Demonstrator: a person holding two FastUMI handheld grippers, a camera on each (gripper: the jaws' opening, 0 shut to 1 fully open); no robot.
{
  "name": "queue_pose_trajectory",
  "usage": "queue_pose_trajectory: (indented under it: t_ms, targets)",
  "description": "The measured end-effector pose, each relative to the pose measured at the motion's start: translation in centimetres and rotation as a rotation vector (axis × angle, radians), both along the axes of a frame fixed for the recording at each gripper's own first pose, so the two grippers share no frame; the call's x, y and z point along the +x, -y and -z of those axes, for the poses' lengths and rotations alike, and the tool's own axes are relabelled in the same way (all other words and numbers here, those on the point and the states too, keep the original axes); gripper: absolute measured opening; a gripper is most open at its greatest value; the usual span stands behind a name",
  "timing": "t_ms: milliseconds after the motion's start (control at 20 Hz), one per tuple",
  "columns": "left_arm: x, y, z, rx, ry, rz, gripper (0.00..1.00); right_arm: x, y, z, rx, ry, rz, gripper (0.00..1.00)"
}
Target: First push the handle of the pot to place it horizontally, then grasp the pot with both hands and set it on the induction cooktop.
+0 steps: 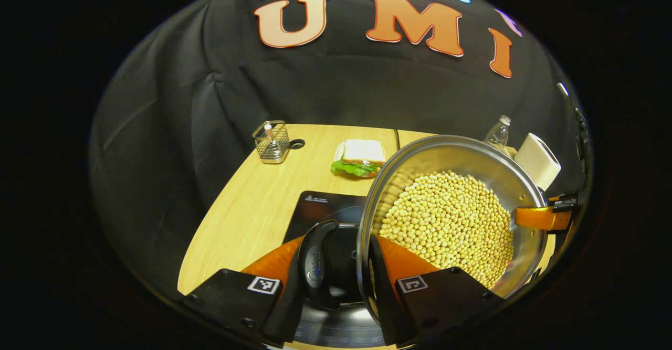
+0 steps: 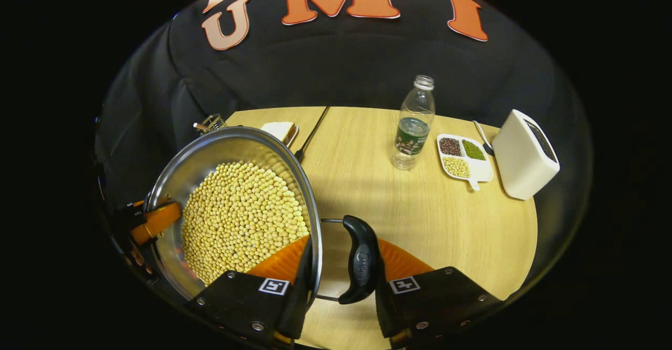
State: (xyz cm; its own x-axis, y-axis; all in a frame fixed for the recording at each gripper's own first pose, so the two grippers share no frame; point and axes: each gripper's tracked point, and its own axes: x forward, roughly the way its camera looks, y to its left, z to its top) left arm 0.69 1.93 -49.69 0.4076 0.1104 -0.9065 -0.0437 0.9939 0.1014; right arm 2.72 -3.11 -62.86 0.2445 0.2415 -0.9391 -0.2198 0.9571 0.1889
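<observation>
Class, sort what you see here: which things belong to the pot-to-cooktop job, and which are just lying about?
Belong to the job:
pot of yellow beans
pot's black handles
induction cooktop
left hand-held gripper
right hand-held gripper

Just lying about:
sandwich
wire basket
water bottle
divided dish of beans
white box

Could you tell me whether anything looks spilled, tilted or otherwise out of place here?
Nothing looks spilled. The pot is held at both handles by the left claw and the right claw, and the beans all lie inside it. The bottle stands uncapped but upright.
</observation>
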Motion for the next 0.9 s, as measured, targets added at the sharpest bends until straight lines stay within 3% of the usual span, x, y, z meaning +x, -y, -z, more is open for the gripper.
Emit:
queue_pose_trajectory:
  t_ms: [100,550,600,900]
  targets:
    - [0.2,-2.0,-0.4,0.012,0.002,-0.016,0.63,0.2,0.0,0.1,0.005,0.001,-0.008,0.55]
    - [-0.4,-6.6,-3.2,0.042,-0.01,-0.068,0.66,1.0,0.2,1.1,0.029,-0.009,-0.037,0.55]
    - [-0.4,-6.8,-3.7,0.046,-0.011,-0.069,0.7,1.0,0.1,1.0,0.031,-0.009,-0.041,0.55]
    - [-0.5,-6.3,-4.2,0.055,-0.025,-0.08,0.67,1.1,0.1,0.9,0.032,-0.025,-0.046,0.55]
